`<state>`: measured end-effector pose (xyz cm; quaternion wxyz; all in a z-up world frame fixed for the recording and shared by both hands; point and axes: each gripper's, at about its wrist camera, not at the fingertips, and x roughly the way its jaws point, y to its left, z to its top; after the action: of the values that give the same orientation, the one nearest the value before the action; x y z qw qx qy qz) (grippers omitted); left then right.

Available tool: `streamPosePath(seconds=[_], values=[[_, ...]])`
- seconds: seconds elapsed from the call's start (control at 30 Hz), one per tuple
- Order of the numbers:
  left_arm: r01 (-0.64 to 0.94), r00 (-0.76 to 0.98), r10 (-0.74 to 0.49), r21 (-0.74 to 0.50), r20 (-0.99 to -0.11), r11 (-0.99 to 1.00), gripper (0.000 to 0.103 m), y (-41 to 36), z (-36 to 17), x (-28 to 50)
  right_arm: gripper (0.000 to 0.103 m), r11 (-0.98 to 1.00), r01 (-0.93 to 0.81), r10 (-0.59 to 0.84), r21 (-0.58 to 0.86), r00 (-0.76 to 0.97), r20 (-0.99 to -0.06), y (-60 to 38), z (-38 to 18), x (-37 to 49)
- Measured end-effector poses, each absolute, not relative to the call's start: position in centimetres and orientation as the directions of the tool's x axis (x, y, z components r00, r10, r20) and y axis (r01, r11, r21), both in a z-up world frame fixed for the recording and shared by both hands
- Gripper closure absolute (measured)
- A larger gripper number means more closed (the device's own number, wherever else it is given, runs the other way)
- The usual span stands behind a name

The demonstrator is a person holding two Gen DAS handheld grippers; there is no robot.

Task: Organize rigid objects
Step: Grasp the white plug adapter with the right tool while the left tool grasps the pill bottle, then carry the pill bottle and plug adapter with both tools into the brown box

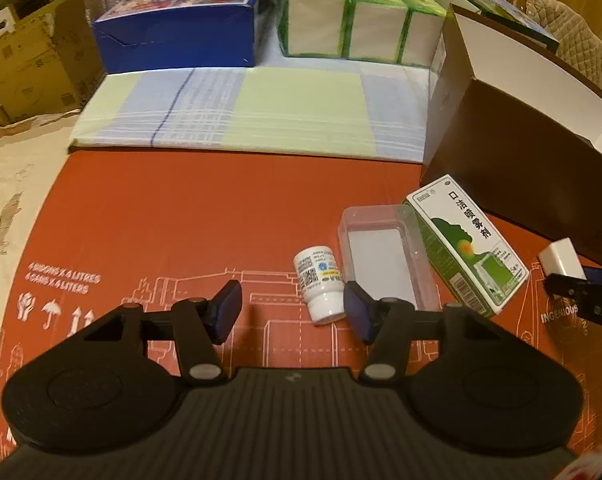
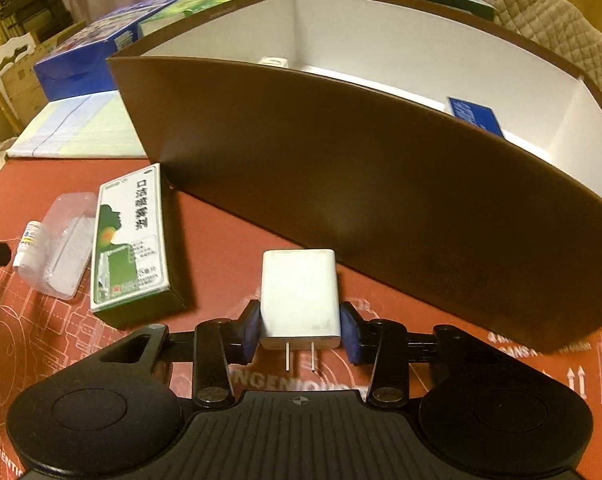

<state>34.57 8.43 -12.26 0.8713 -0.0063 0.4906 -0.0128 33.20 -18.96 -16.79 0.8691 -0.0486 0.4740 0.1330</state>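
My left gripper (image 1: 293,312) is open just above the red mat. A small white pill bottle (image 1: 319,284) lies on its side between the fingers, close to the right pad, with a wide gap to the left pad. A clear plastic case (image 1: 381,256) and a green-and-white medicine box (image 1: 469,244) lie just right of the bottle. My right gripper (image 2: 301,330) is shut on a white charger plug (image 2: 299,296), prongs pointing back at the camera, low over the mat in front of the brown storage box (image 2: 341,168). The bottle (image 2: 29,246), case (image 2: 67,244) and medicine box (image 2: 129,236) lie to its left.
The brown box (image 1: 521,168) has a white interior holding a blue item (image 2: 475,116) and a small white item (image 2: 275,61). A folded plaid cloth (image 1: 253,108), a blue carton (image 1: 185,20) and green tissue packs (image 1: 353,12) lie at the back. Cardboard boxes (image 1: 29,64) stand at the far left.
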Motion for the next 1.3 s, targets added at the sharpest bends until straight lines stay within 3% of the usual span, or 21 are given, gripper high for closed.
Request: streamPosePath(seconds=[0.43, 0.57, 0.83, 0.97, 1.3], values=[[0.075, 0.483, -0.113, -0.087, -0.869, 0.993, 0.08, 7.9, -14.7, 37.0, 0.062, 0.972, -0.22, 0.182, 0.078, 0.502, -0.846, -20.4, -16.2, 32.8], [0.072, 0.489, -0.102, -0.077, -0.866, 0.994, 0.08, 8.2, -14.7, 36.9, 0.057, 0.973, -0.222, 0.168, 0.061, 0.503, -0.848, -20.3, -16.3, 33.2], [0.051, 0.484, -0.078, -0.06, -0.871, 0.997, 0.08, 8.8, -14.5, 35.7, 0.056, 0.968, -0.245, 0.168, 0.046, 0.506, -0.846, -19.7, -16.6, 34.1], [0.054, 0.479, -0.066, -0.045, -0.875, 0.997, 0.08, 8.6, -14.3, 35.1, 0.065, 0.957, -0.29, 0.16, 0.009, 0.499, -0.852, -19.3, -16.6, 34.0], [0.078, 0.503, -0.096, -0.066, -0.859, 0.995, 0.081, 7.8, -11.5, 33.2, 0.066, 0.945, -0.319, 0.218, 0.068, 0.465, -0.858, -19.8, -15.4, 32.1]])
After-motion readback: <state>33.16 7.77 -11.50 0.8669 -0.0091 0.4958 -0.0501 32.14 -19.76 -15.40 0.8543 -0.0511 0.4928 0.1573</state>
